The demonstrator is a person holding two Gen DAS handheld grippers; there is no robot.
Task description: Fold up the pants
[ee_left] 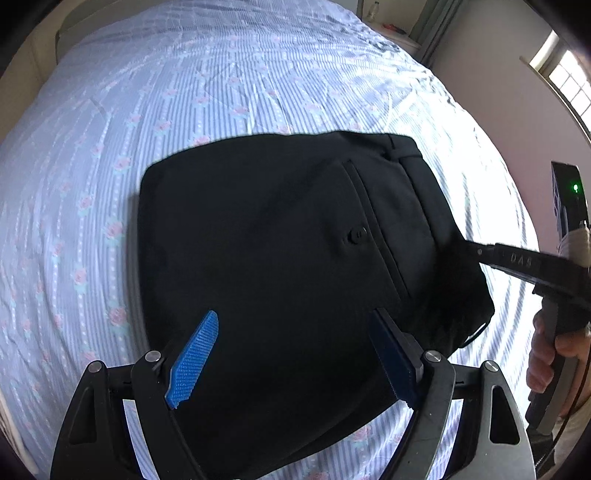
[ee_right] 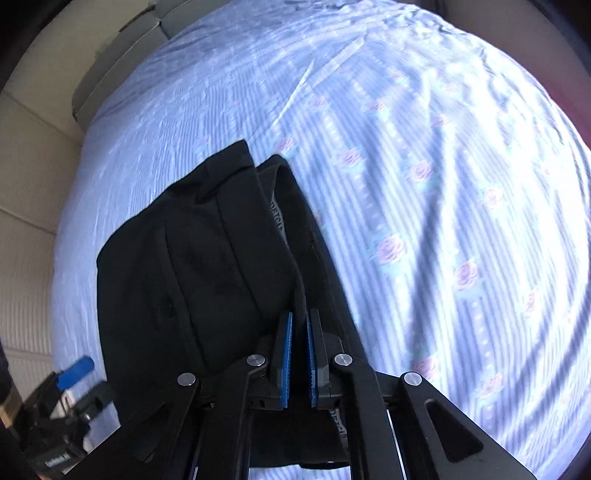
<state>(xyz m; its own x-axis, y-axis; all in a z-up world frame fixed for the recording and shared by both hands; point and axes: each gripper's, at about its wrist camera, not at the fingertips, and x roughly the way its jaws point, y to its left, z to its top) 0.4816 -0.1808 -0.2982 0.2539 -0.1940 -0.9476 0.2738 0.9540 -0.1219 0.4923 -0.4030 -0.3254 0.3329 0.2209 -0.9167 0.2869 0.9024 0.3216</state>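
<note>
The black pants (ee_left: 288, 236) lie folded into a compact stack on the bed, back pocket button up. My left gripper (ee_left: 295, 354) is open, its blue pads spread just above the near part of the stack, holding nothing. My right gripper (ee_right: 300, 343) is shut on the waistband edge of the pants (ee_right: 207, 258). In the left wrist view the right gripper (ee_left: 480, 254) reaches in from the right onto that edge. The left gripper's blue pad (ee_right: 75, 371) shows at the lower left of the right wrist view.
The bed is covered by a pale blue striped sheet with pink roses (ee_left: 184, 110), also seen in the right wrist view (ee_right: 424, 184). A window (ee_left: 569, 85) and a shelf with a bottle (ee_left: 373, 11) lie beyond the bed. Tiled floor (ee_right: 26, 206) is to the left.
</note>
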